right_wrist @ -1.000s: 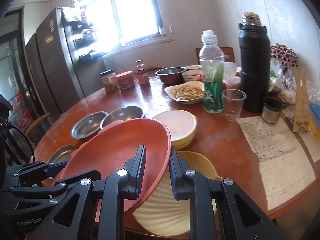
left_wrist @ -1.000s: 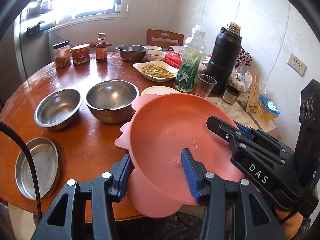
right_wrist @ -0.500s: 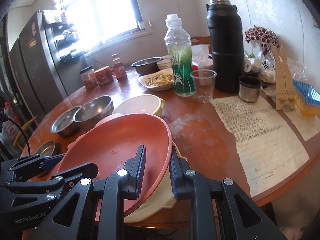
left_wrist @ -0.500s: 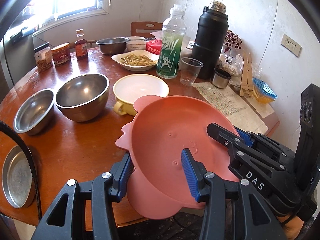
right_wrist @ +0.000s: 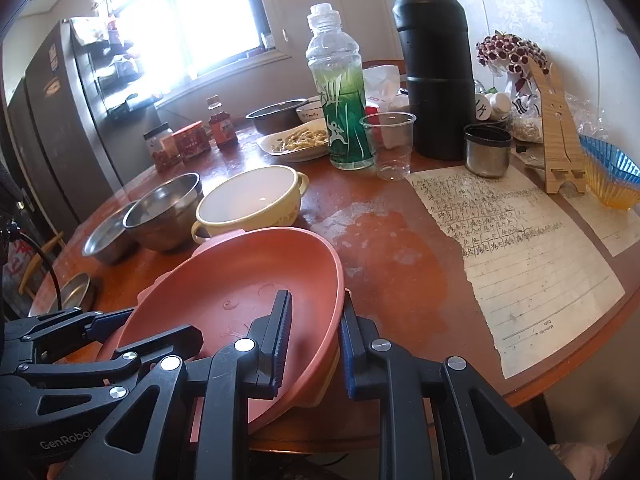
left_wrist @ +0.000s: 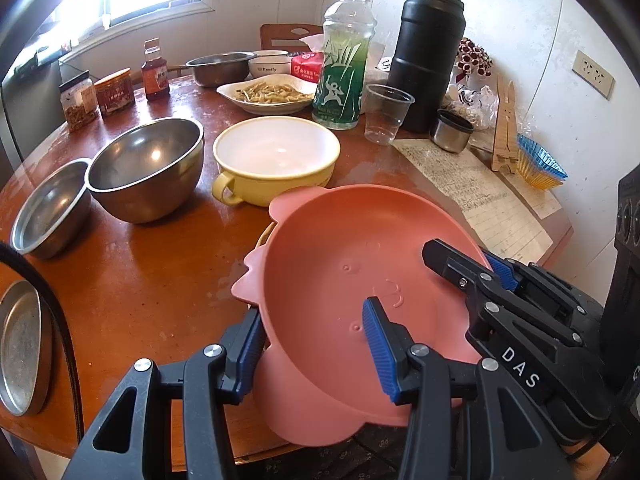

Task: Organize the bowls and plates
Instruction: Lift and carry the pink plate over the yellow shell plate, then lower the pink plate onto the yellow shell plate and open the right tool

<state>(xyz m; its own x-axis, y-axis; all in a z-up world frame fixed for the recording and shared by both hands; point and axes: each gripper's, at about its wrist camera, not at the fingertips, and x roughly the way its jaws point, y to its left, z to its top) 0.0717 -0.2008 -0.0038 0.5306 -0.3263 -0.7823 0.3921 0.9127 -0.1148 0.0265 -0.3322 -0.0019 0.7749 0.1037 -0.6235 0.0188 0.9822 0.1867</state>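
One pink plate [left_wrist: 340, 272], smooth plastic with ear-like lobes on its rim, is held by both grippers. The left gripper [left_wrist: 316, 336] has its fingers clamped on the near rim, one blue ribbed pad [left_wrist: 380, 344] inside the dish and the other under the lip. The right gripper [right_wrist: 312, 336] straddles the opposite rim; whether its fingers actually press the plate cannot be told. A thin yellow edge [right_wrist: 320, 392] shows just under the plate by the right fingers.

Ahead of the fingers stand three steel bowls: two round ones [left_wrist: 148, 168] [left_wrist: 48, 208] touching, and a third [left_wrist: 220, 68] far back. One yellow two-handled bowl [left_wrist: 276, 160] with a white inside sits just beyond the plate. One flat steel dish [left_wrist: 20, 344] lies left of the left fingers, at the round wooden table's [left_wrist: 160, 280] edge. Bare glossy wood lies between it and the plate. Right of the right fingers, lined paper [right_wrist: 512, 248] reaches the table edge.
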